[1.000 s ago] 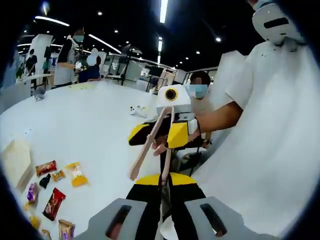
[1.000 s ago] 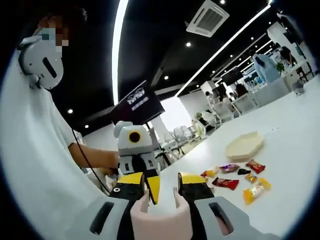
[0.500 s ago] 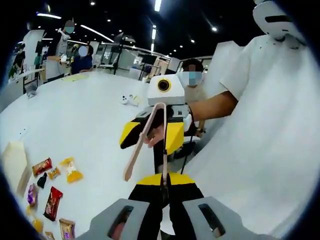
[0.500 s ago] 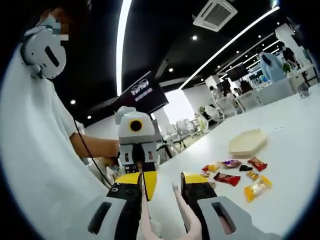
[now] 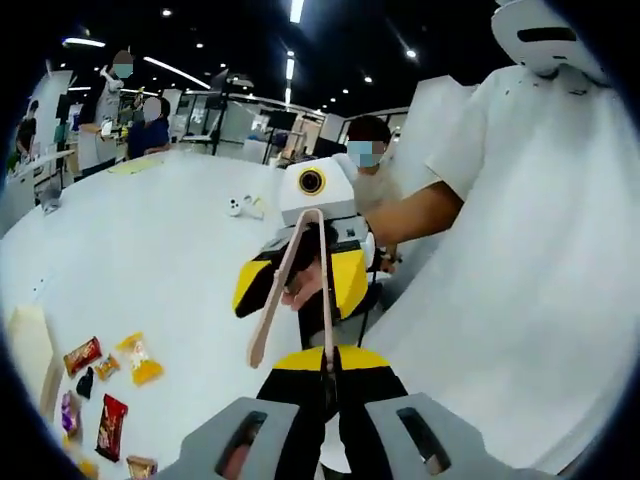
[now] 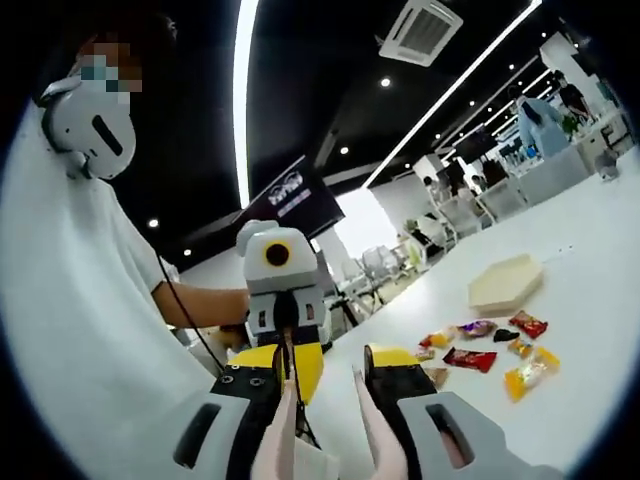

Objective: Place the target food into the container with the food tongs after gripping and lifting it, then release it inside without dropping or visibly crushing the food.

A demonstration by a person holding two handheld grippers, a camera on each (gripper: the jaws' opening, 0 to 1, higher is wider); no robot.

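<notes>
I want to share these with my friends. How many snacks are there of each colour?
Red snacks: 2
Yellow or orange snacks: 3
Purple snack: 1
Black snack: 1
Brown snack: 1
Total: 8

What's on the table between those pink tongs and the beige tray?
In the right gripper view, a scatter of wrapped snacks lies on the white table between the tongs and the beige tray.
</notes>
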